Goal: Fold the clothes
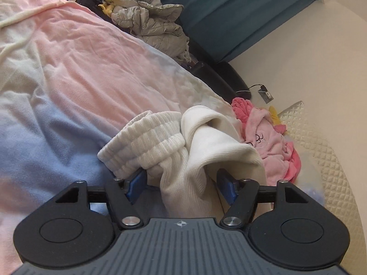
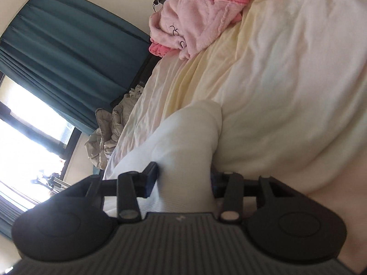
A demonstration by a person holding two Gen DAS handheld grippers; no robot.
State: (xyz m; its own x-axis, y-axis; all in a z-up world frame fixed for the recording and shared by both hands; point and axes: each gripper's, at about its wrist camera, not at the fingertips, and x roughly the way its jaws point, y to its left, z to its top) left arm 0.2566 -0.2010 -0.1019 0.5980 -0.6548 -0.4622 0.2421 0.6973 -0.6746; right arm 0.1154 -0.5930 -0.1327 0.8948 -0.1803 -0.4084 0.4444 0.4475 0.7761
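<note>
Jaws of the left gripper (image 1: pixel 181 181) stand wide, released, a white ribbed garment (image 1: pixel 183 146) bunched loosely between them, reaching away onto the pastel blanket (image 1: pixel 80 68). Right gripper (image 2: pixel 181 178), partly open, flanks a white fabric fold (image 2: pixel 183 142) running lengthwise ahead; grip unclear.

socks (image 1: pixel 183 142): white, ribbed | blanket (image 1: pixel 75 68): pink-blue-cream | curtain (image 2: pixel 68 52): teal

My left gripper (image 1: pixel 181 181) and right gripper (image 2: pixel 182 180) match — black linkage arms, silver screws, blue finger pads (image 1: pixel 137 181), ribbed grey body, round black side discs.
</note>
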